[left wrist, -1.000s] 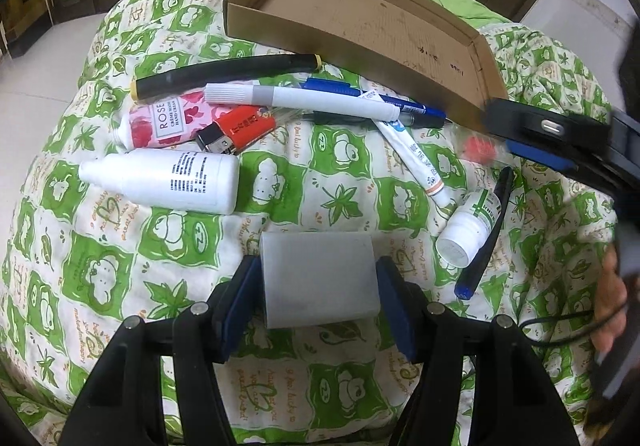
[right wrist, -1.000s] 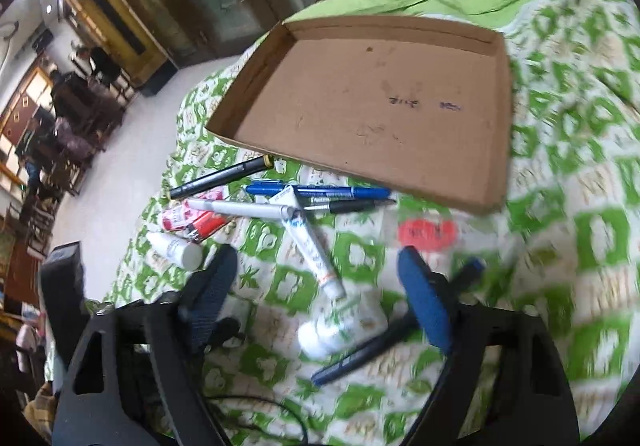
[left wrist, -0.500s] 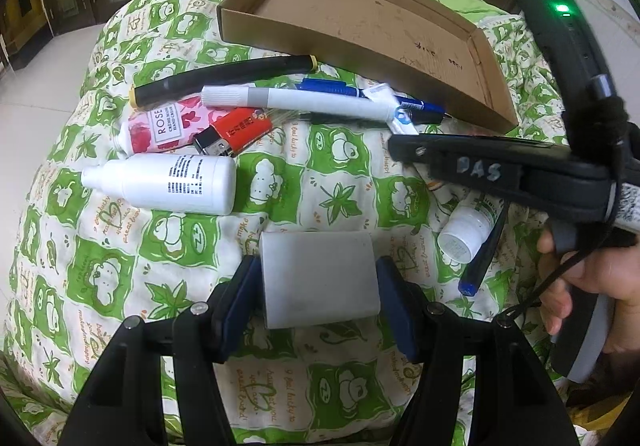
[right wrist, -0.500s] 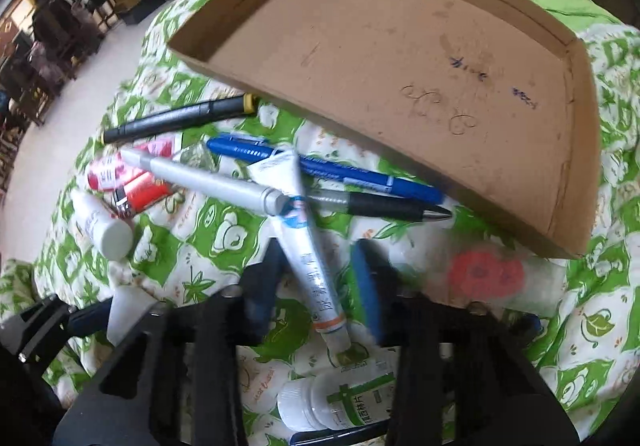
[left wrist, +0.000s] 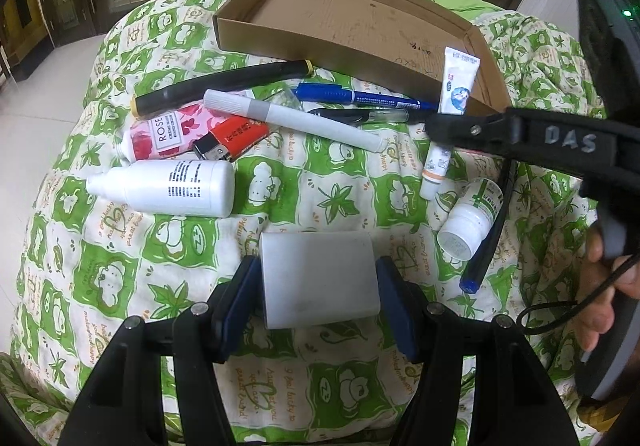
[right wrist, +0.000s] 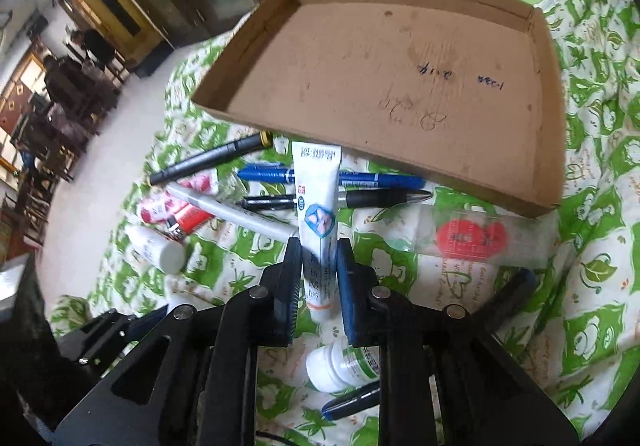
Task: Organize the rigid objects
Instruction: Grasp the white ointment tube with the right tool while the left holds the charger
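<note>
My left gripper [left wrist: 318,278] is shut on a grey-white rectangular block [left wrist: 318,280] and holds it low over the bed. My right gripper [right wrist: 319,250] is shut on a white ointment tube [right wrist: 318,222] and holds it lifted above the pens, just before the near wall of the empty cardboard tray [right wrist: 400,150]. The tube [left wrist: 452,110] and right gripper [left wrist: 444,126] also show in the left wrist view, with the tray [left wrist: 320,46] behind.
On the green patterned bedspread [left wrist: 336,198] lie a white bottle [left wrist: 168,188], rose tube [left wrist: 164,134], red lighter [left wrist: 236,136], white marker [left wrist: 296,120], black marker [left wrist: 216,84], blue pen [left wrist: 360,96], small pill bottle [left wrist: 472,218], dark pen [left wrist: 484,242] and a clear ruler [right wrist: 472,236].
My right gripper has closed on the ointment tube and lifted it off the bedspread toward the tray. My left gripper holds still with the block.
</note>
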`<move>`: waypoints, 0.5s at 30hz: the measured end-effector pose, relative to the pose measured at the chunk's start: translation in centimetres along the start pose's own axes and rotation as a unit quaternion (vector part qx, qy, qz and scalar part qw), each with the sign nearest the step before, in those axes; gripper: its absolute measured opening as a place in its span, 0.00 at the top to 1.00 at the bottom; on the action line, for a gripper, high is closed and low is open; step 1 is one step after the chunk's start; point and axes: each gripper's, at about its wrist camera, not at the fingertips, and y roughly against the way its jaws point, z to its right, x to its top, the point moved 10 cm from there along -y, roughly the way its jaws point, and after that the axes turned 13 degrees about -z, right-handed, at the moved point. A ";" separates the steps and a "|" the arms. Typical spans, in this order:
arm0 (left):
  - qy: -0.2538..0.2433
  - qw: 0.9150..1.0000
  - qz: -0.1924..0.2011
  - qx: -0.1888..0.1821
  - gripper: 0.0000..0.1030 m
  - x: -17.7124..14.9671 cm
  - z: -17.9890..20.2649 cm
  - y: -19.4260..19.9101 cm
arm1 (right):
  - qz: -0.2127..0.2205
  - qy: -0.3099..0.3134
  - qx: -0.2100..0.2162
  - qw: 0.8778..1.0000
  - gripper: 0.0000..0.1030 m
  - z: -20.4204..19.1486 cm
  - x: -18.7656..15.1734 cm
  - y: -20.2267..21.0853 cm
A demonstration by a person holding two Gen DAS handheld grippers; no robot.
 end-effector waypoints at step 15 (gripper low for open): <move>0.000 1.000 0.007 -0.001 0.42 -0.1 0.0 0.3 | 0.006 -0.006 0.021 1.000 0.74 0.0 -0.2 0.8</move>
